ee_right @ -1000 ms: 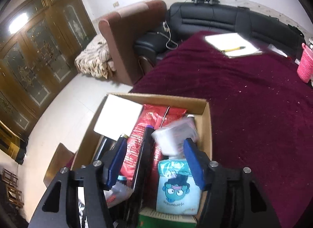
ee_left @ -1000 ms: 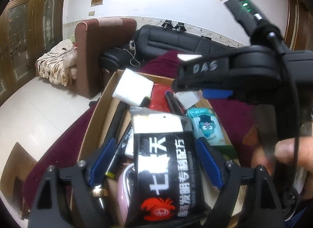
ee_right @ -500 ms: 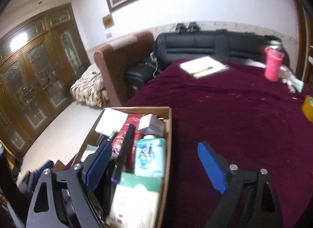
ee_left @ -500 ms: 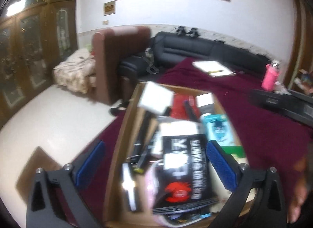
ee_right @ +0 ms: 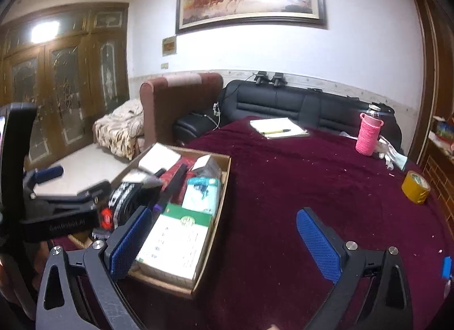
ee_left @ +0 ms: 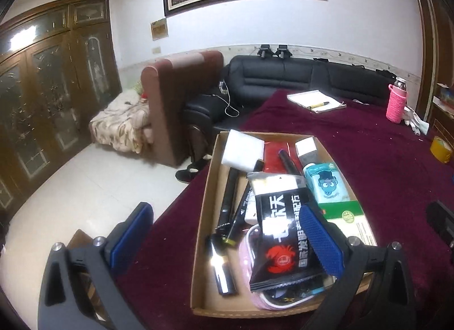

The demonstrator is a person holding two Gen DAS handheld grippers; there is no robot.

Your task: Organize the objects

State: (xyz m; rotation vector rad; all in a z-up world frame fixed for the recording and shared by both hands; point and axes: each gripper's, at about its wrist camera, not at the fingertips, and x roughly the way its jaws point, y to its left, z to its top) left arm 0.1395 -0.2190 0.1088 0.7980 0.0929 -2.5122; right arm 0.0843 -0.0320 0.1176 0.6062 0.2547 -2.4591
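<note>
A cardboard box [ee_left: 211,188] is seen at the lower centre of the left wrist view, set on a maroon cloth [ee_right: 298,188] and packed close to its rim. A black snack packet [ee_left: 283,230] is laid on top of the heap, with a teal tissue pack [ee_left: 326,185] and a green-and-white carton [ee_left: 349,222] toward the right wall, a white pad [ee_left: 241,150] at the far corner, and a dark pen [ee_left: 228,199] and a shiny metal cylinder [ee_left: 221,264] along the left wall. The left gripper [ee_left: 227,233] is held wide apart over the near end of the box, with nothing between its jaws. The right gripper [ee_right: 224,239] is likewise spread and empty, with its left pad over the box's near right corner and its right pad over bare cloth. A yellow tape roll [ee_right: 415,186], a pink-sleeved bottle [ee_right: 369,137] and a notepad [ee_right: 278,128] are left on the cloth, well apart from the box. Because the packet is judged to sit loosely on an uneven pile, it could be nudged over the near rim if either gripper is lowered carelessly; further items pressed in may be made to slide out.
</note>
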